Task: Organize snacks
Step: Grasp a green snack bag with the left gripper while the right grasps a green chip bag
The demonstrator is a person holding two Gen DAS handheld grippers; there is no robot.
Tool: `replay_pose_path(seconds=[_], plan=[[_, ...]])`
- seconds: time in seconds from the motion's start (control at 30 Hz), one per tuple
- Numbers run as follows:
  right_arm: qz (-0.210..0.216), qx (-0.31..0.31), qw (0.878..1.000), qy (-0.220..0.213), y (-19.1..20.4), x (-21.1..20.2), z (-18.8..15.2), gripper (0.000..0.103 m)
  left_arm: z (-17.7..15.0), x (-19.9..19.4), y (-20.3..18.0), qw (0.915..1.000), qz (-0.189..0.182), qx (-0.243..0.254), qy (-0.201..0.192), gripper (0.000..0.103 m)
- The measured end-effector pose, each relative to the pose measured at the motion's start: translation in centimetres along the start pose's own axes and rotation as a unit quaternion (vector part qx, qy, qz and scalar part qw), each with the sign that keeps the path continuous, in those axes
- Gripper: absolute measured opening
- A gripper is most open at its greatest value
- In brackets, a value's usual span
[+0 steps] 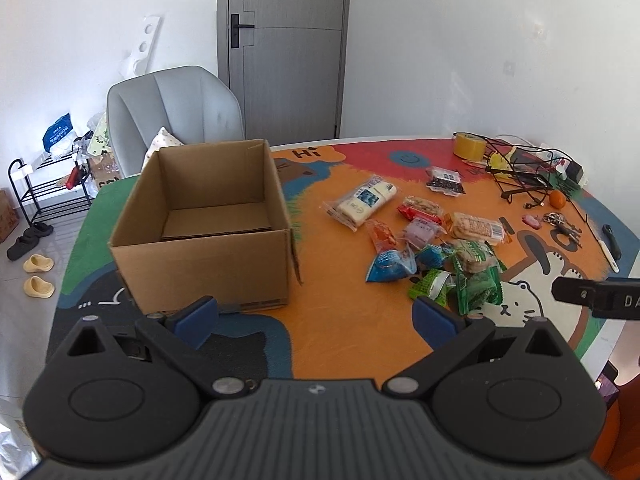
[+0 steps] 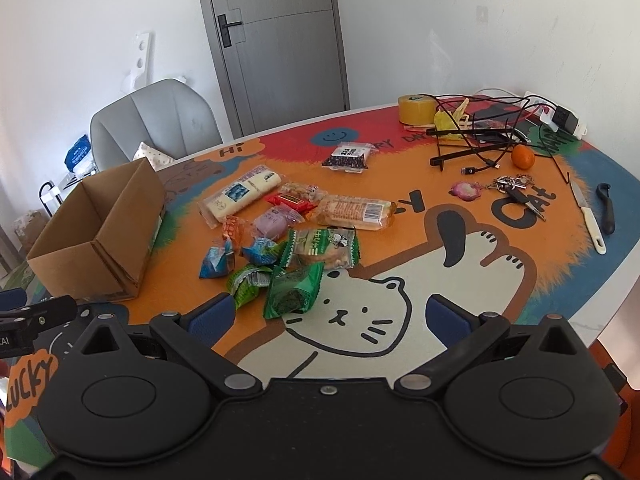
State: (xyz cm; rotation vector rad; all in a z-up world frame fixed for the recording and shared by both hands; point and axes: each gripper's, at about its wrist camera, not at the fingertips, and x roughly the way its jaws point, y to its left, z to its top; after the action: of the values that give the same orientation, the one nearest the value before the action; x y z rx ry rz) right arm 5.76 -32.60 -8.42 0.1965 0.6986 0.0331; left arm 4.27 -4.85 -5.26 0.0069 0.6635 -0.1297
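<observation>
Start of the sorting step, by the look of it: nothing gripped, box (image 1: 208,216) bare inside. Box near the table's (image 2: 400,292) left edge, open side up. Snacks (image 2: 296,224) scattered mid-table, just right of the box, none inside. Nearest the front edge, green packets (image 2: 294,290); behind them blue packets (image 2: 218,264), a long white pack (image 2: 244,194), a dark pack (image 2: 348,156) farther back.

Left gripper (image 1: 316,314) spread wide, empty, hovering over the front edge, facing the box corner and the snack pile. Right gripper (image 2: 330,314) likewise spread wide, empty, hovering above the cat drawing, green packets just ahead.

Next, likely: lowering over a green packet, closing on the wrapper, carrying left to the box.

Far right corner: tape, cables, orange, keys, knife.
</observation>
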Motion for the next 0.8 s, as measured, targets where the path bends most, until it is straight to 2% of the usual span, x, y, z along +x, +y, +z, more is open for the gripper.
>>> replay_pose_path(seconds=[0.17,0.4,0.5,0.57,0.8], plan=[[0.016,0.001,1.0,0.006,-0.6,1.4,-0.7,0.103,-0.4,1.3,-1.2,0.9996,-0.025,-0.007,-0.007,0.101],[0.038,0.002,0.999,-0.006,-1.2,3.0,-1.0,0.1,-0.6,3.2,-3.1,0.9993,-0.031,-0.014,-0.017,0.1],[0.051,0.003,0.999,-0.006,-1.4,3.8,-1.0,0.091,-0.6,4.2,-4.0,0.9993,-0.031,-0.013,-0.015,0.093],[0.059,0.006,0.998,-0.004,-1.4,4.5,-1.1,0.081,-0.7,5.0,-4.5,0.9994,-0.031,-0.013,-0.01,0.088],[0.067,0.018,0.998,-0.002,-1.4,6.6,-1.2,0.068,-0.9,7.6,-5.9,0.9991,-0.038,-0.018,0.006,0.073]])
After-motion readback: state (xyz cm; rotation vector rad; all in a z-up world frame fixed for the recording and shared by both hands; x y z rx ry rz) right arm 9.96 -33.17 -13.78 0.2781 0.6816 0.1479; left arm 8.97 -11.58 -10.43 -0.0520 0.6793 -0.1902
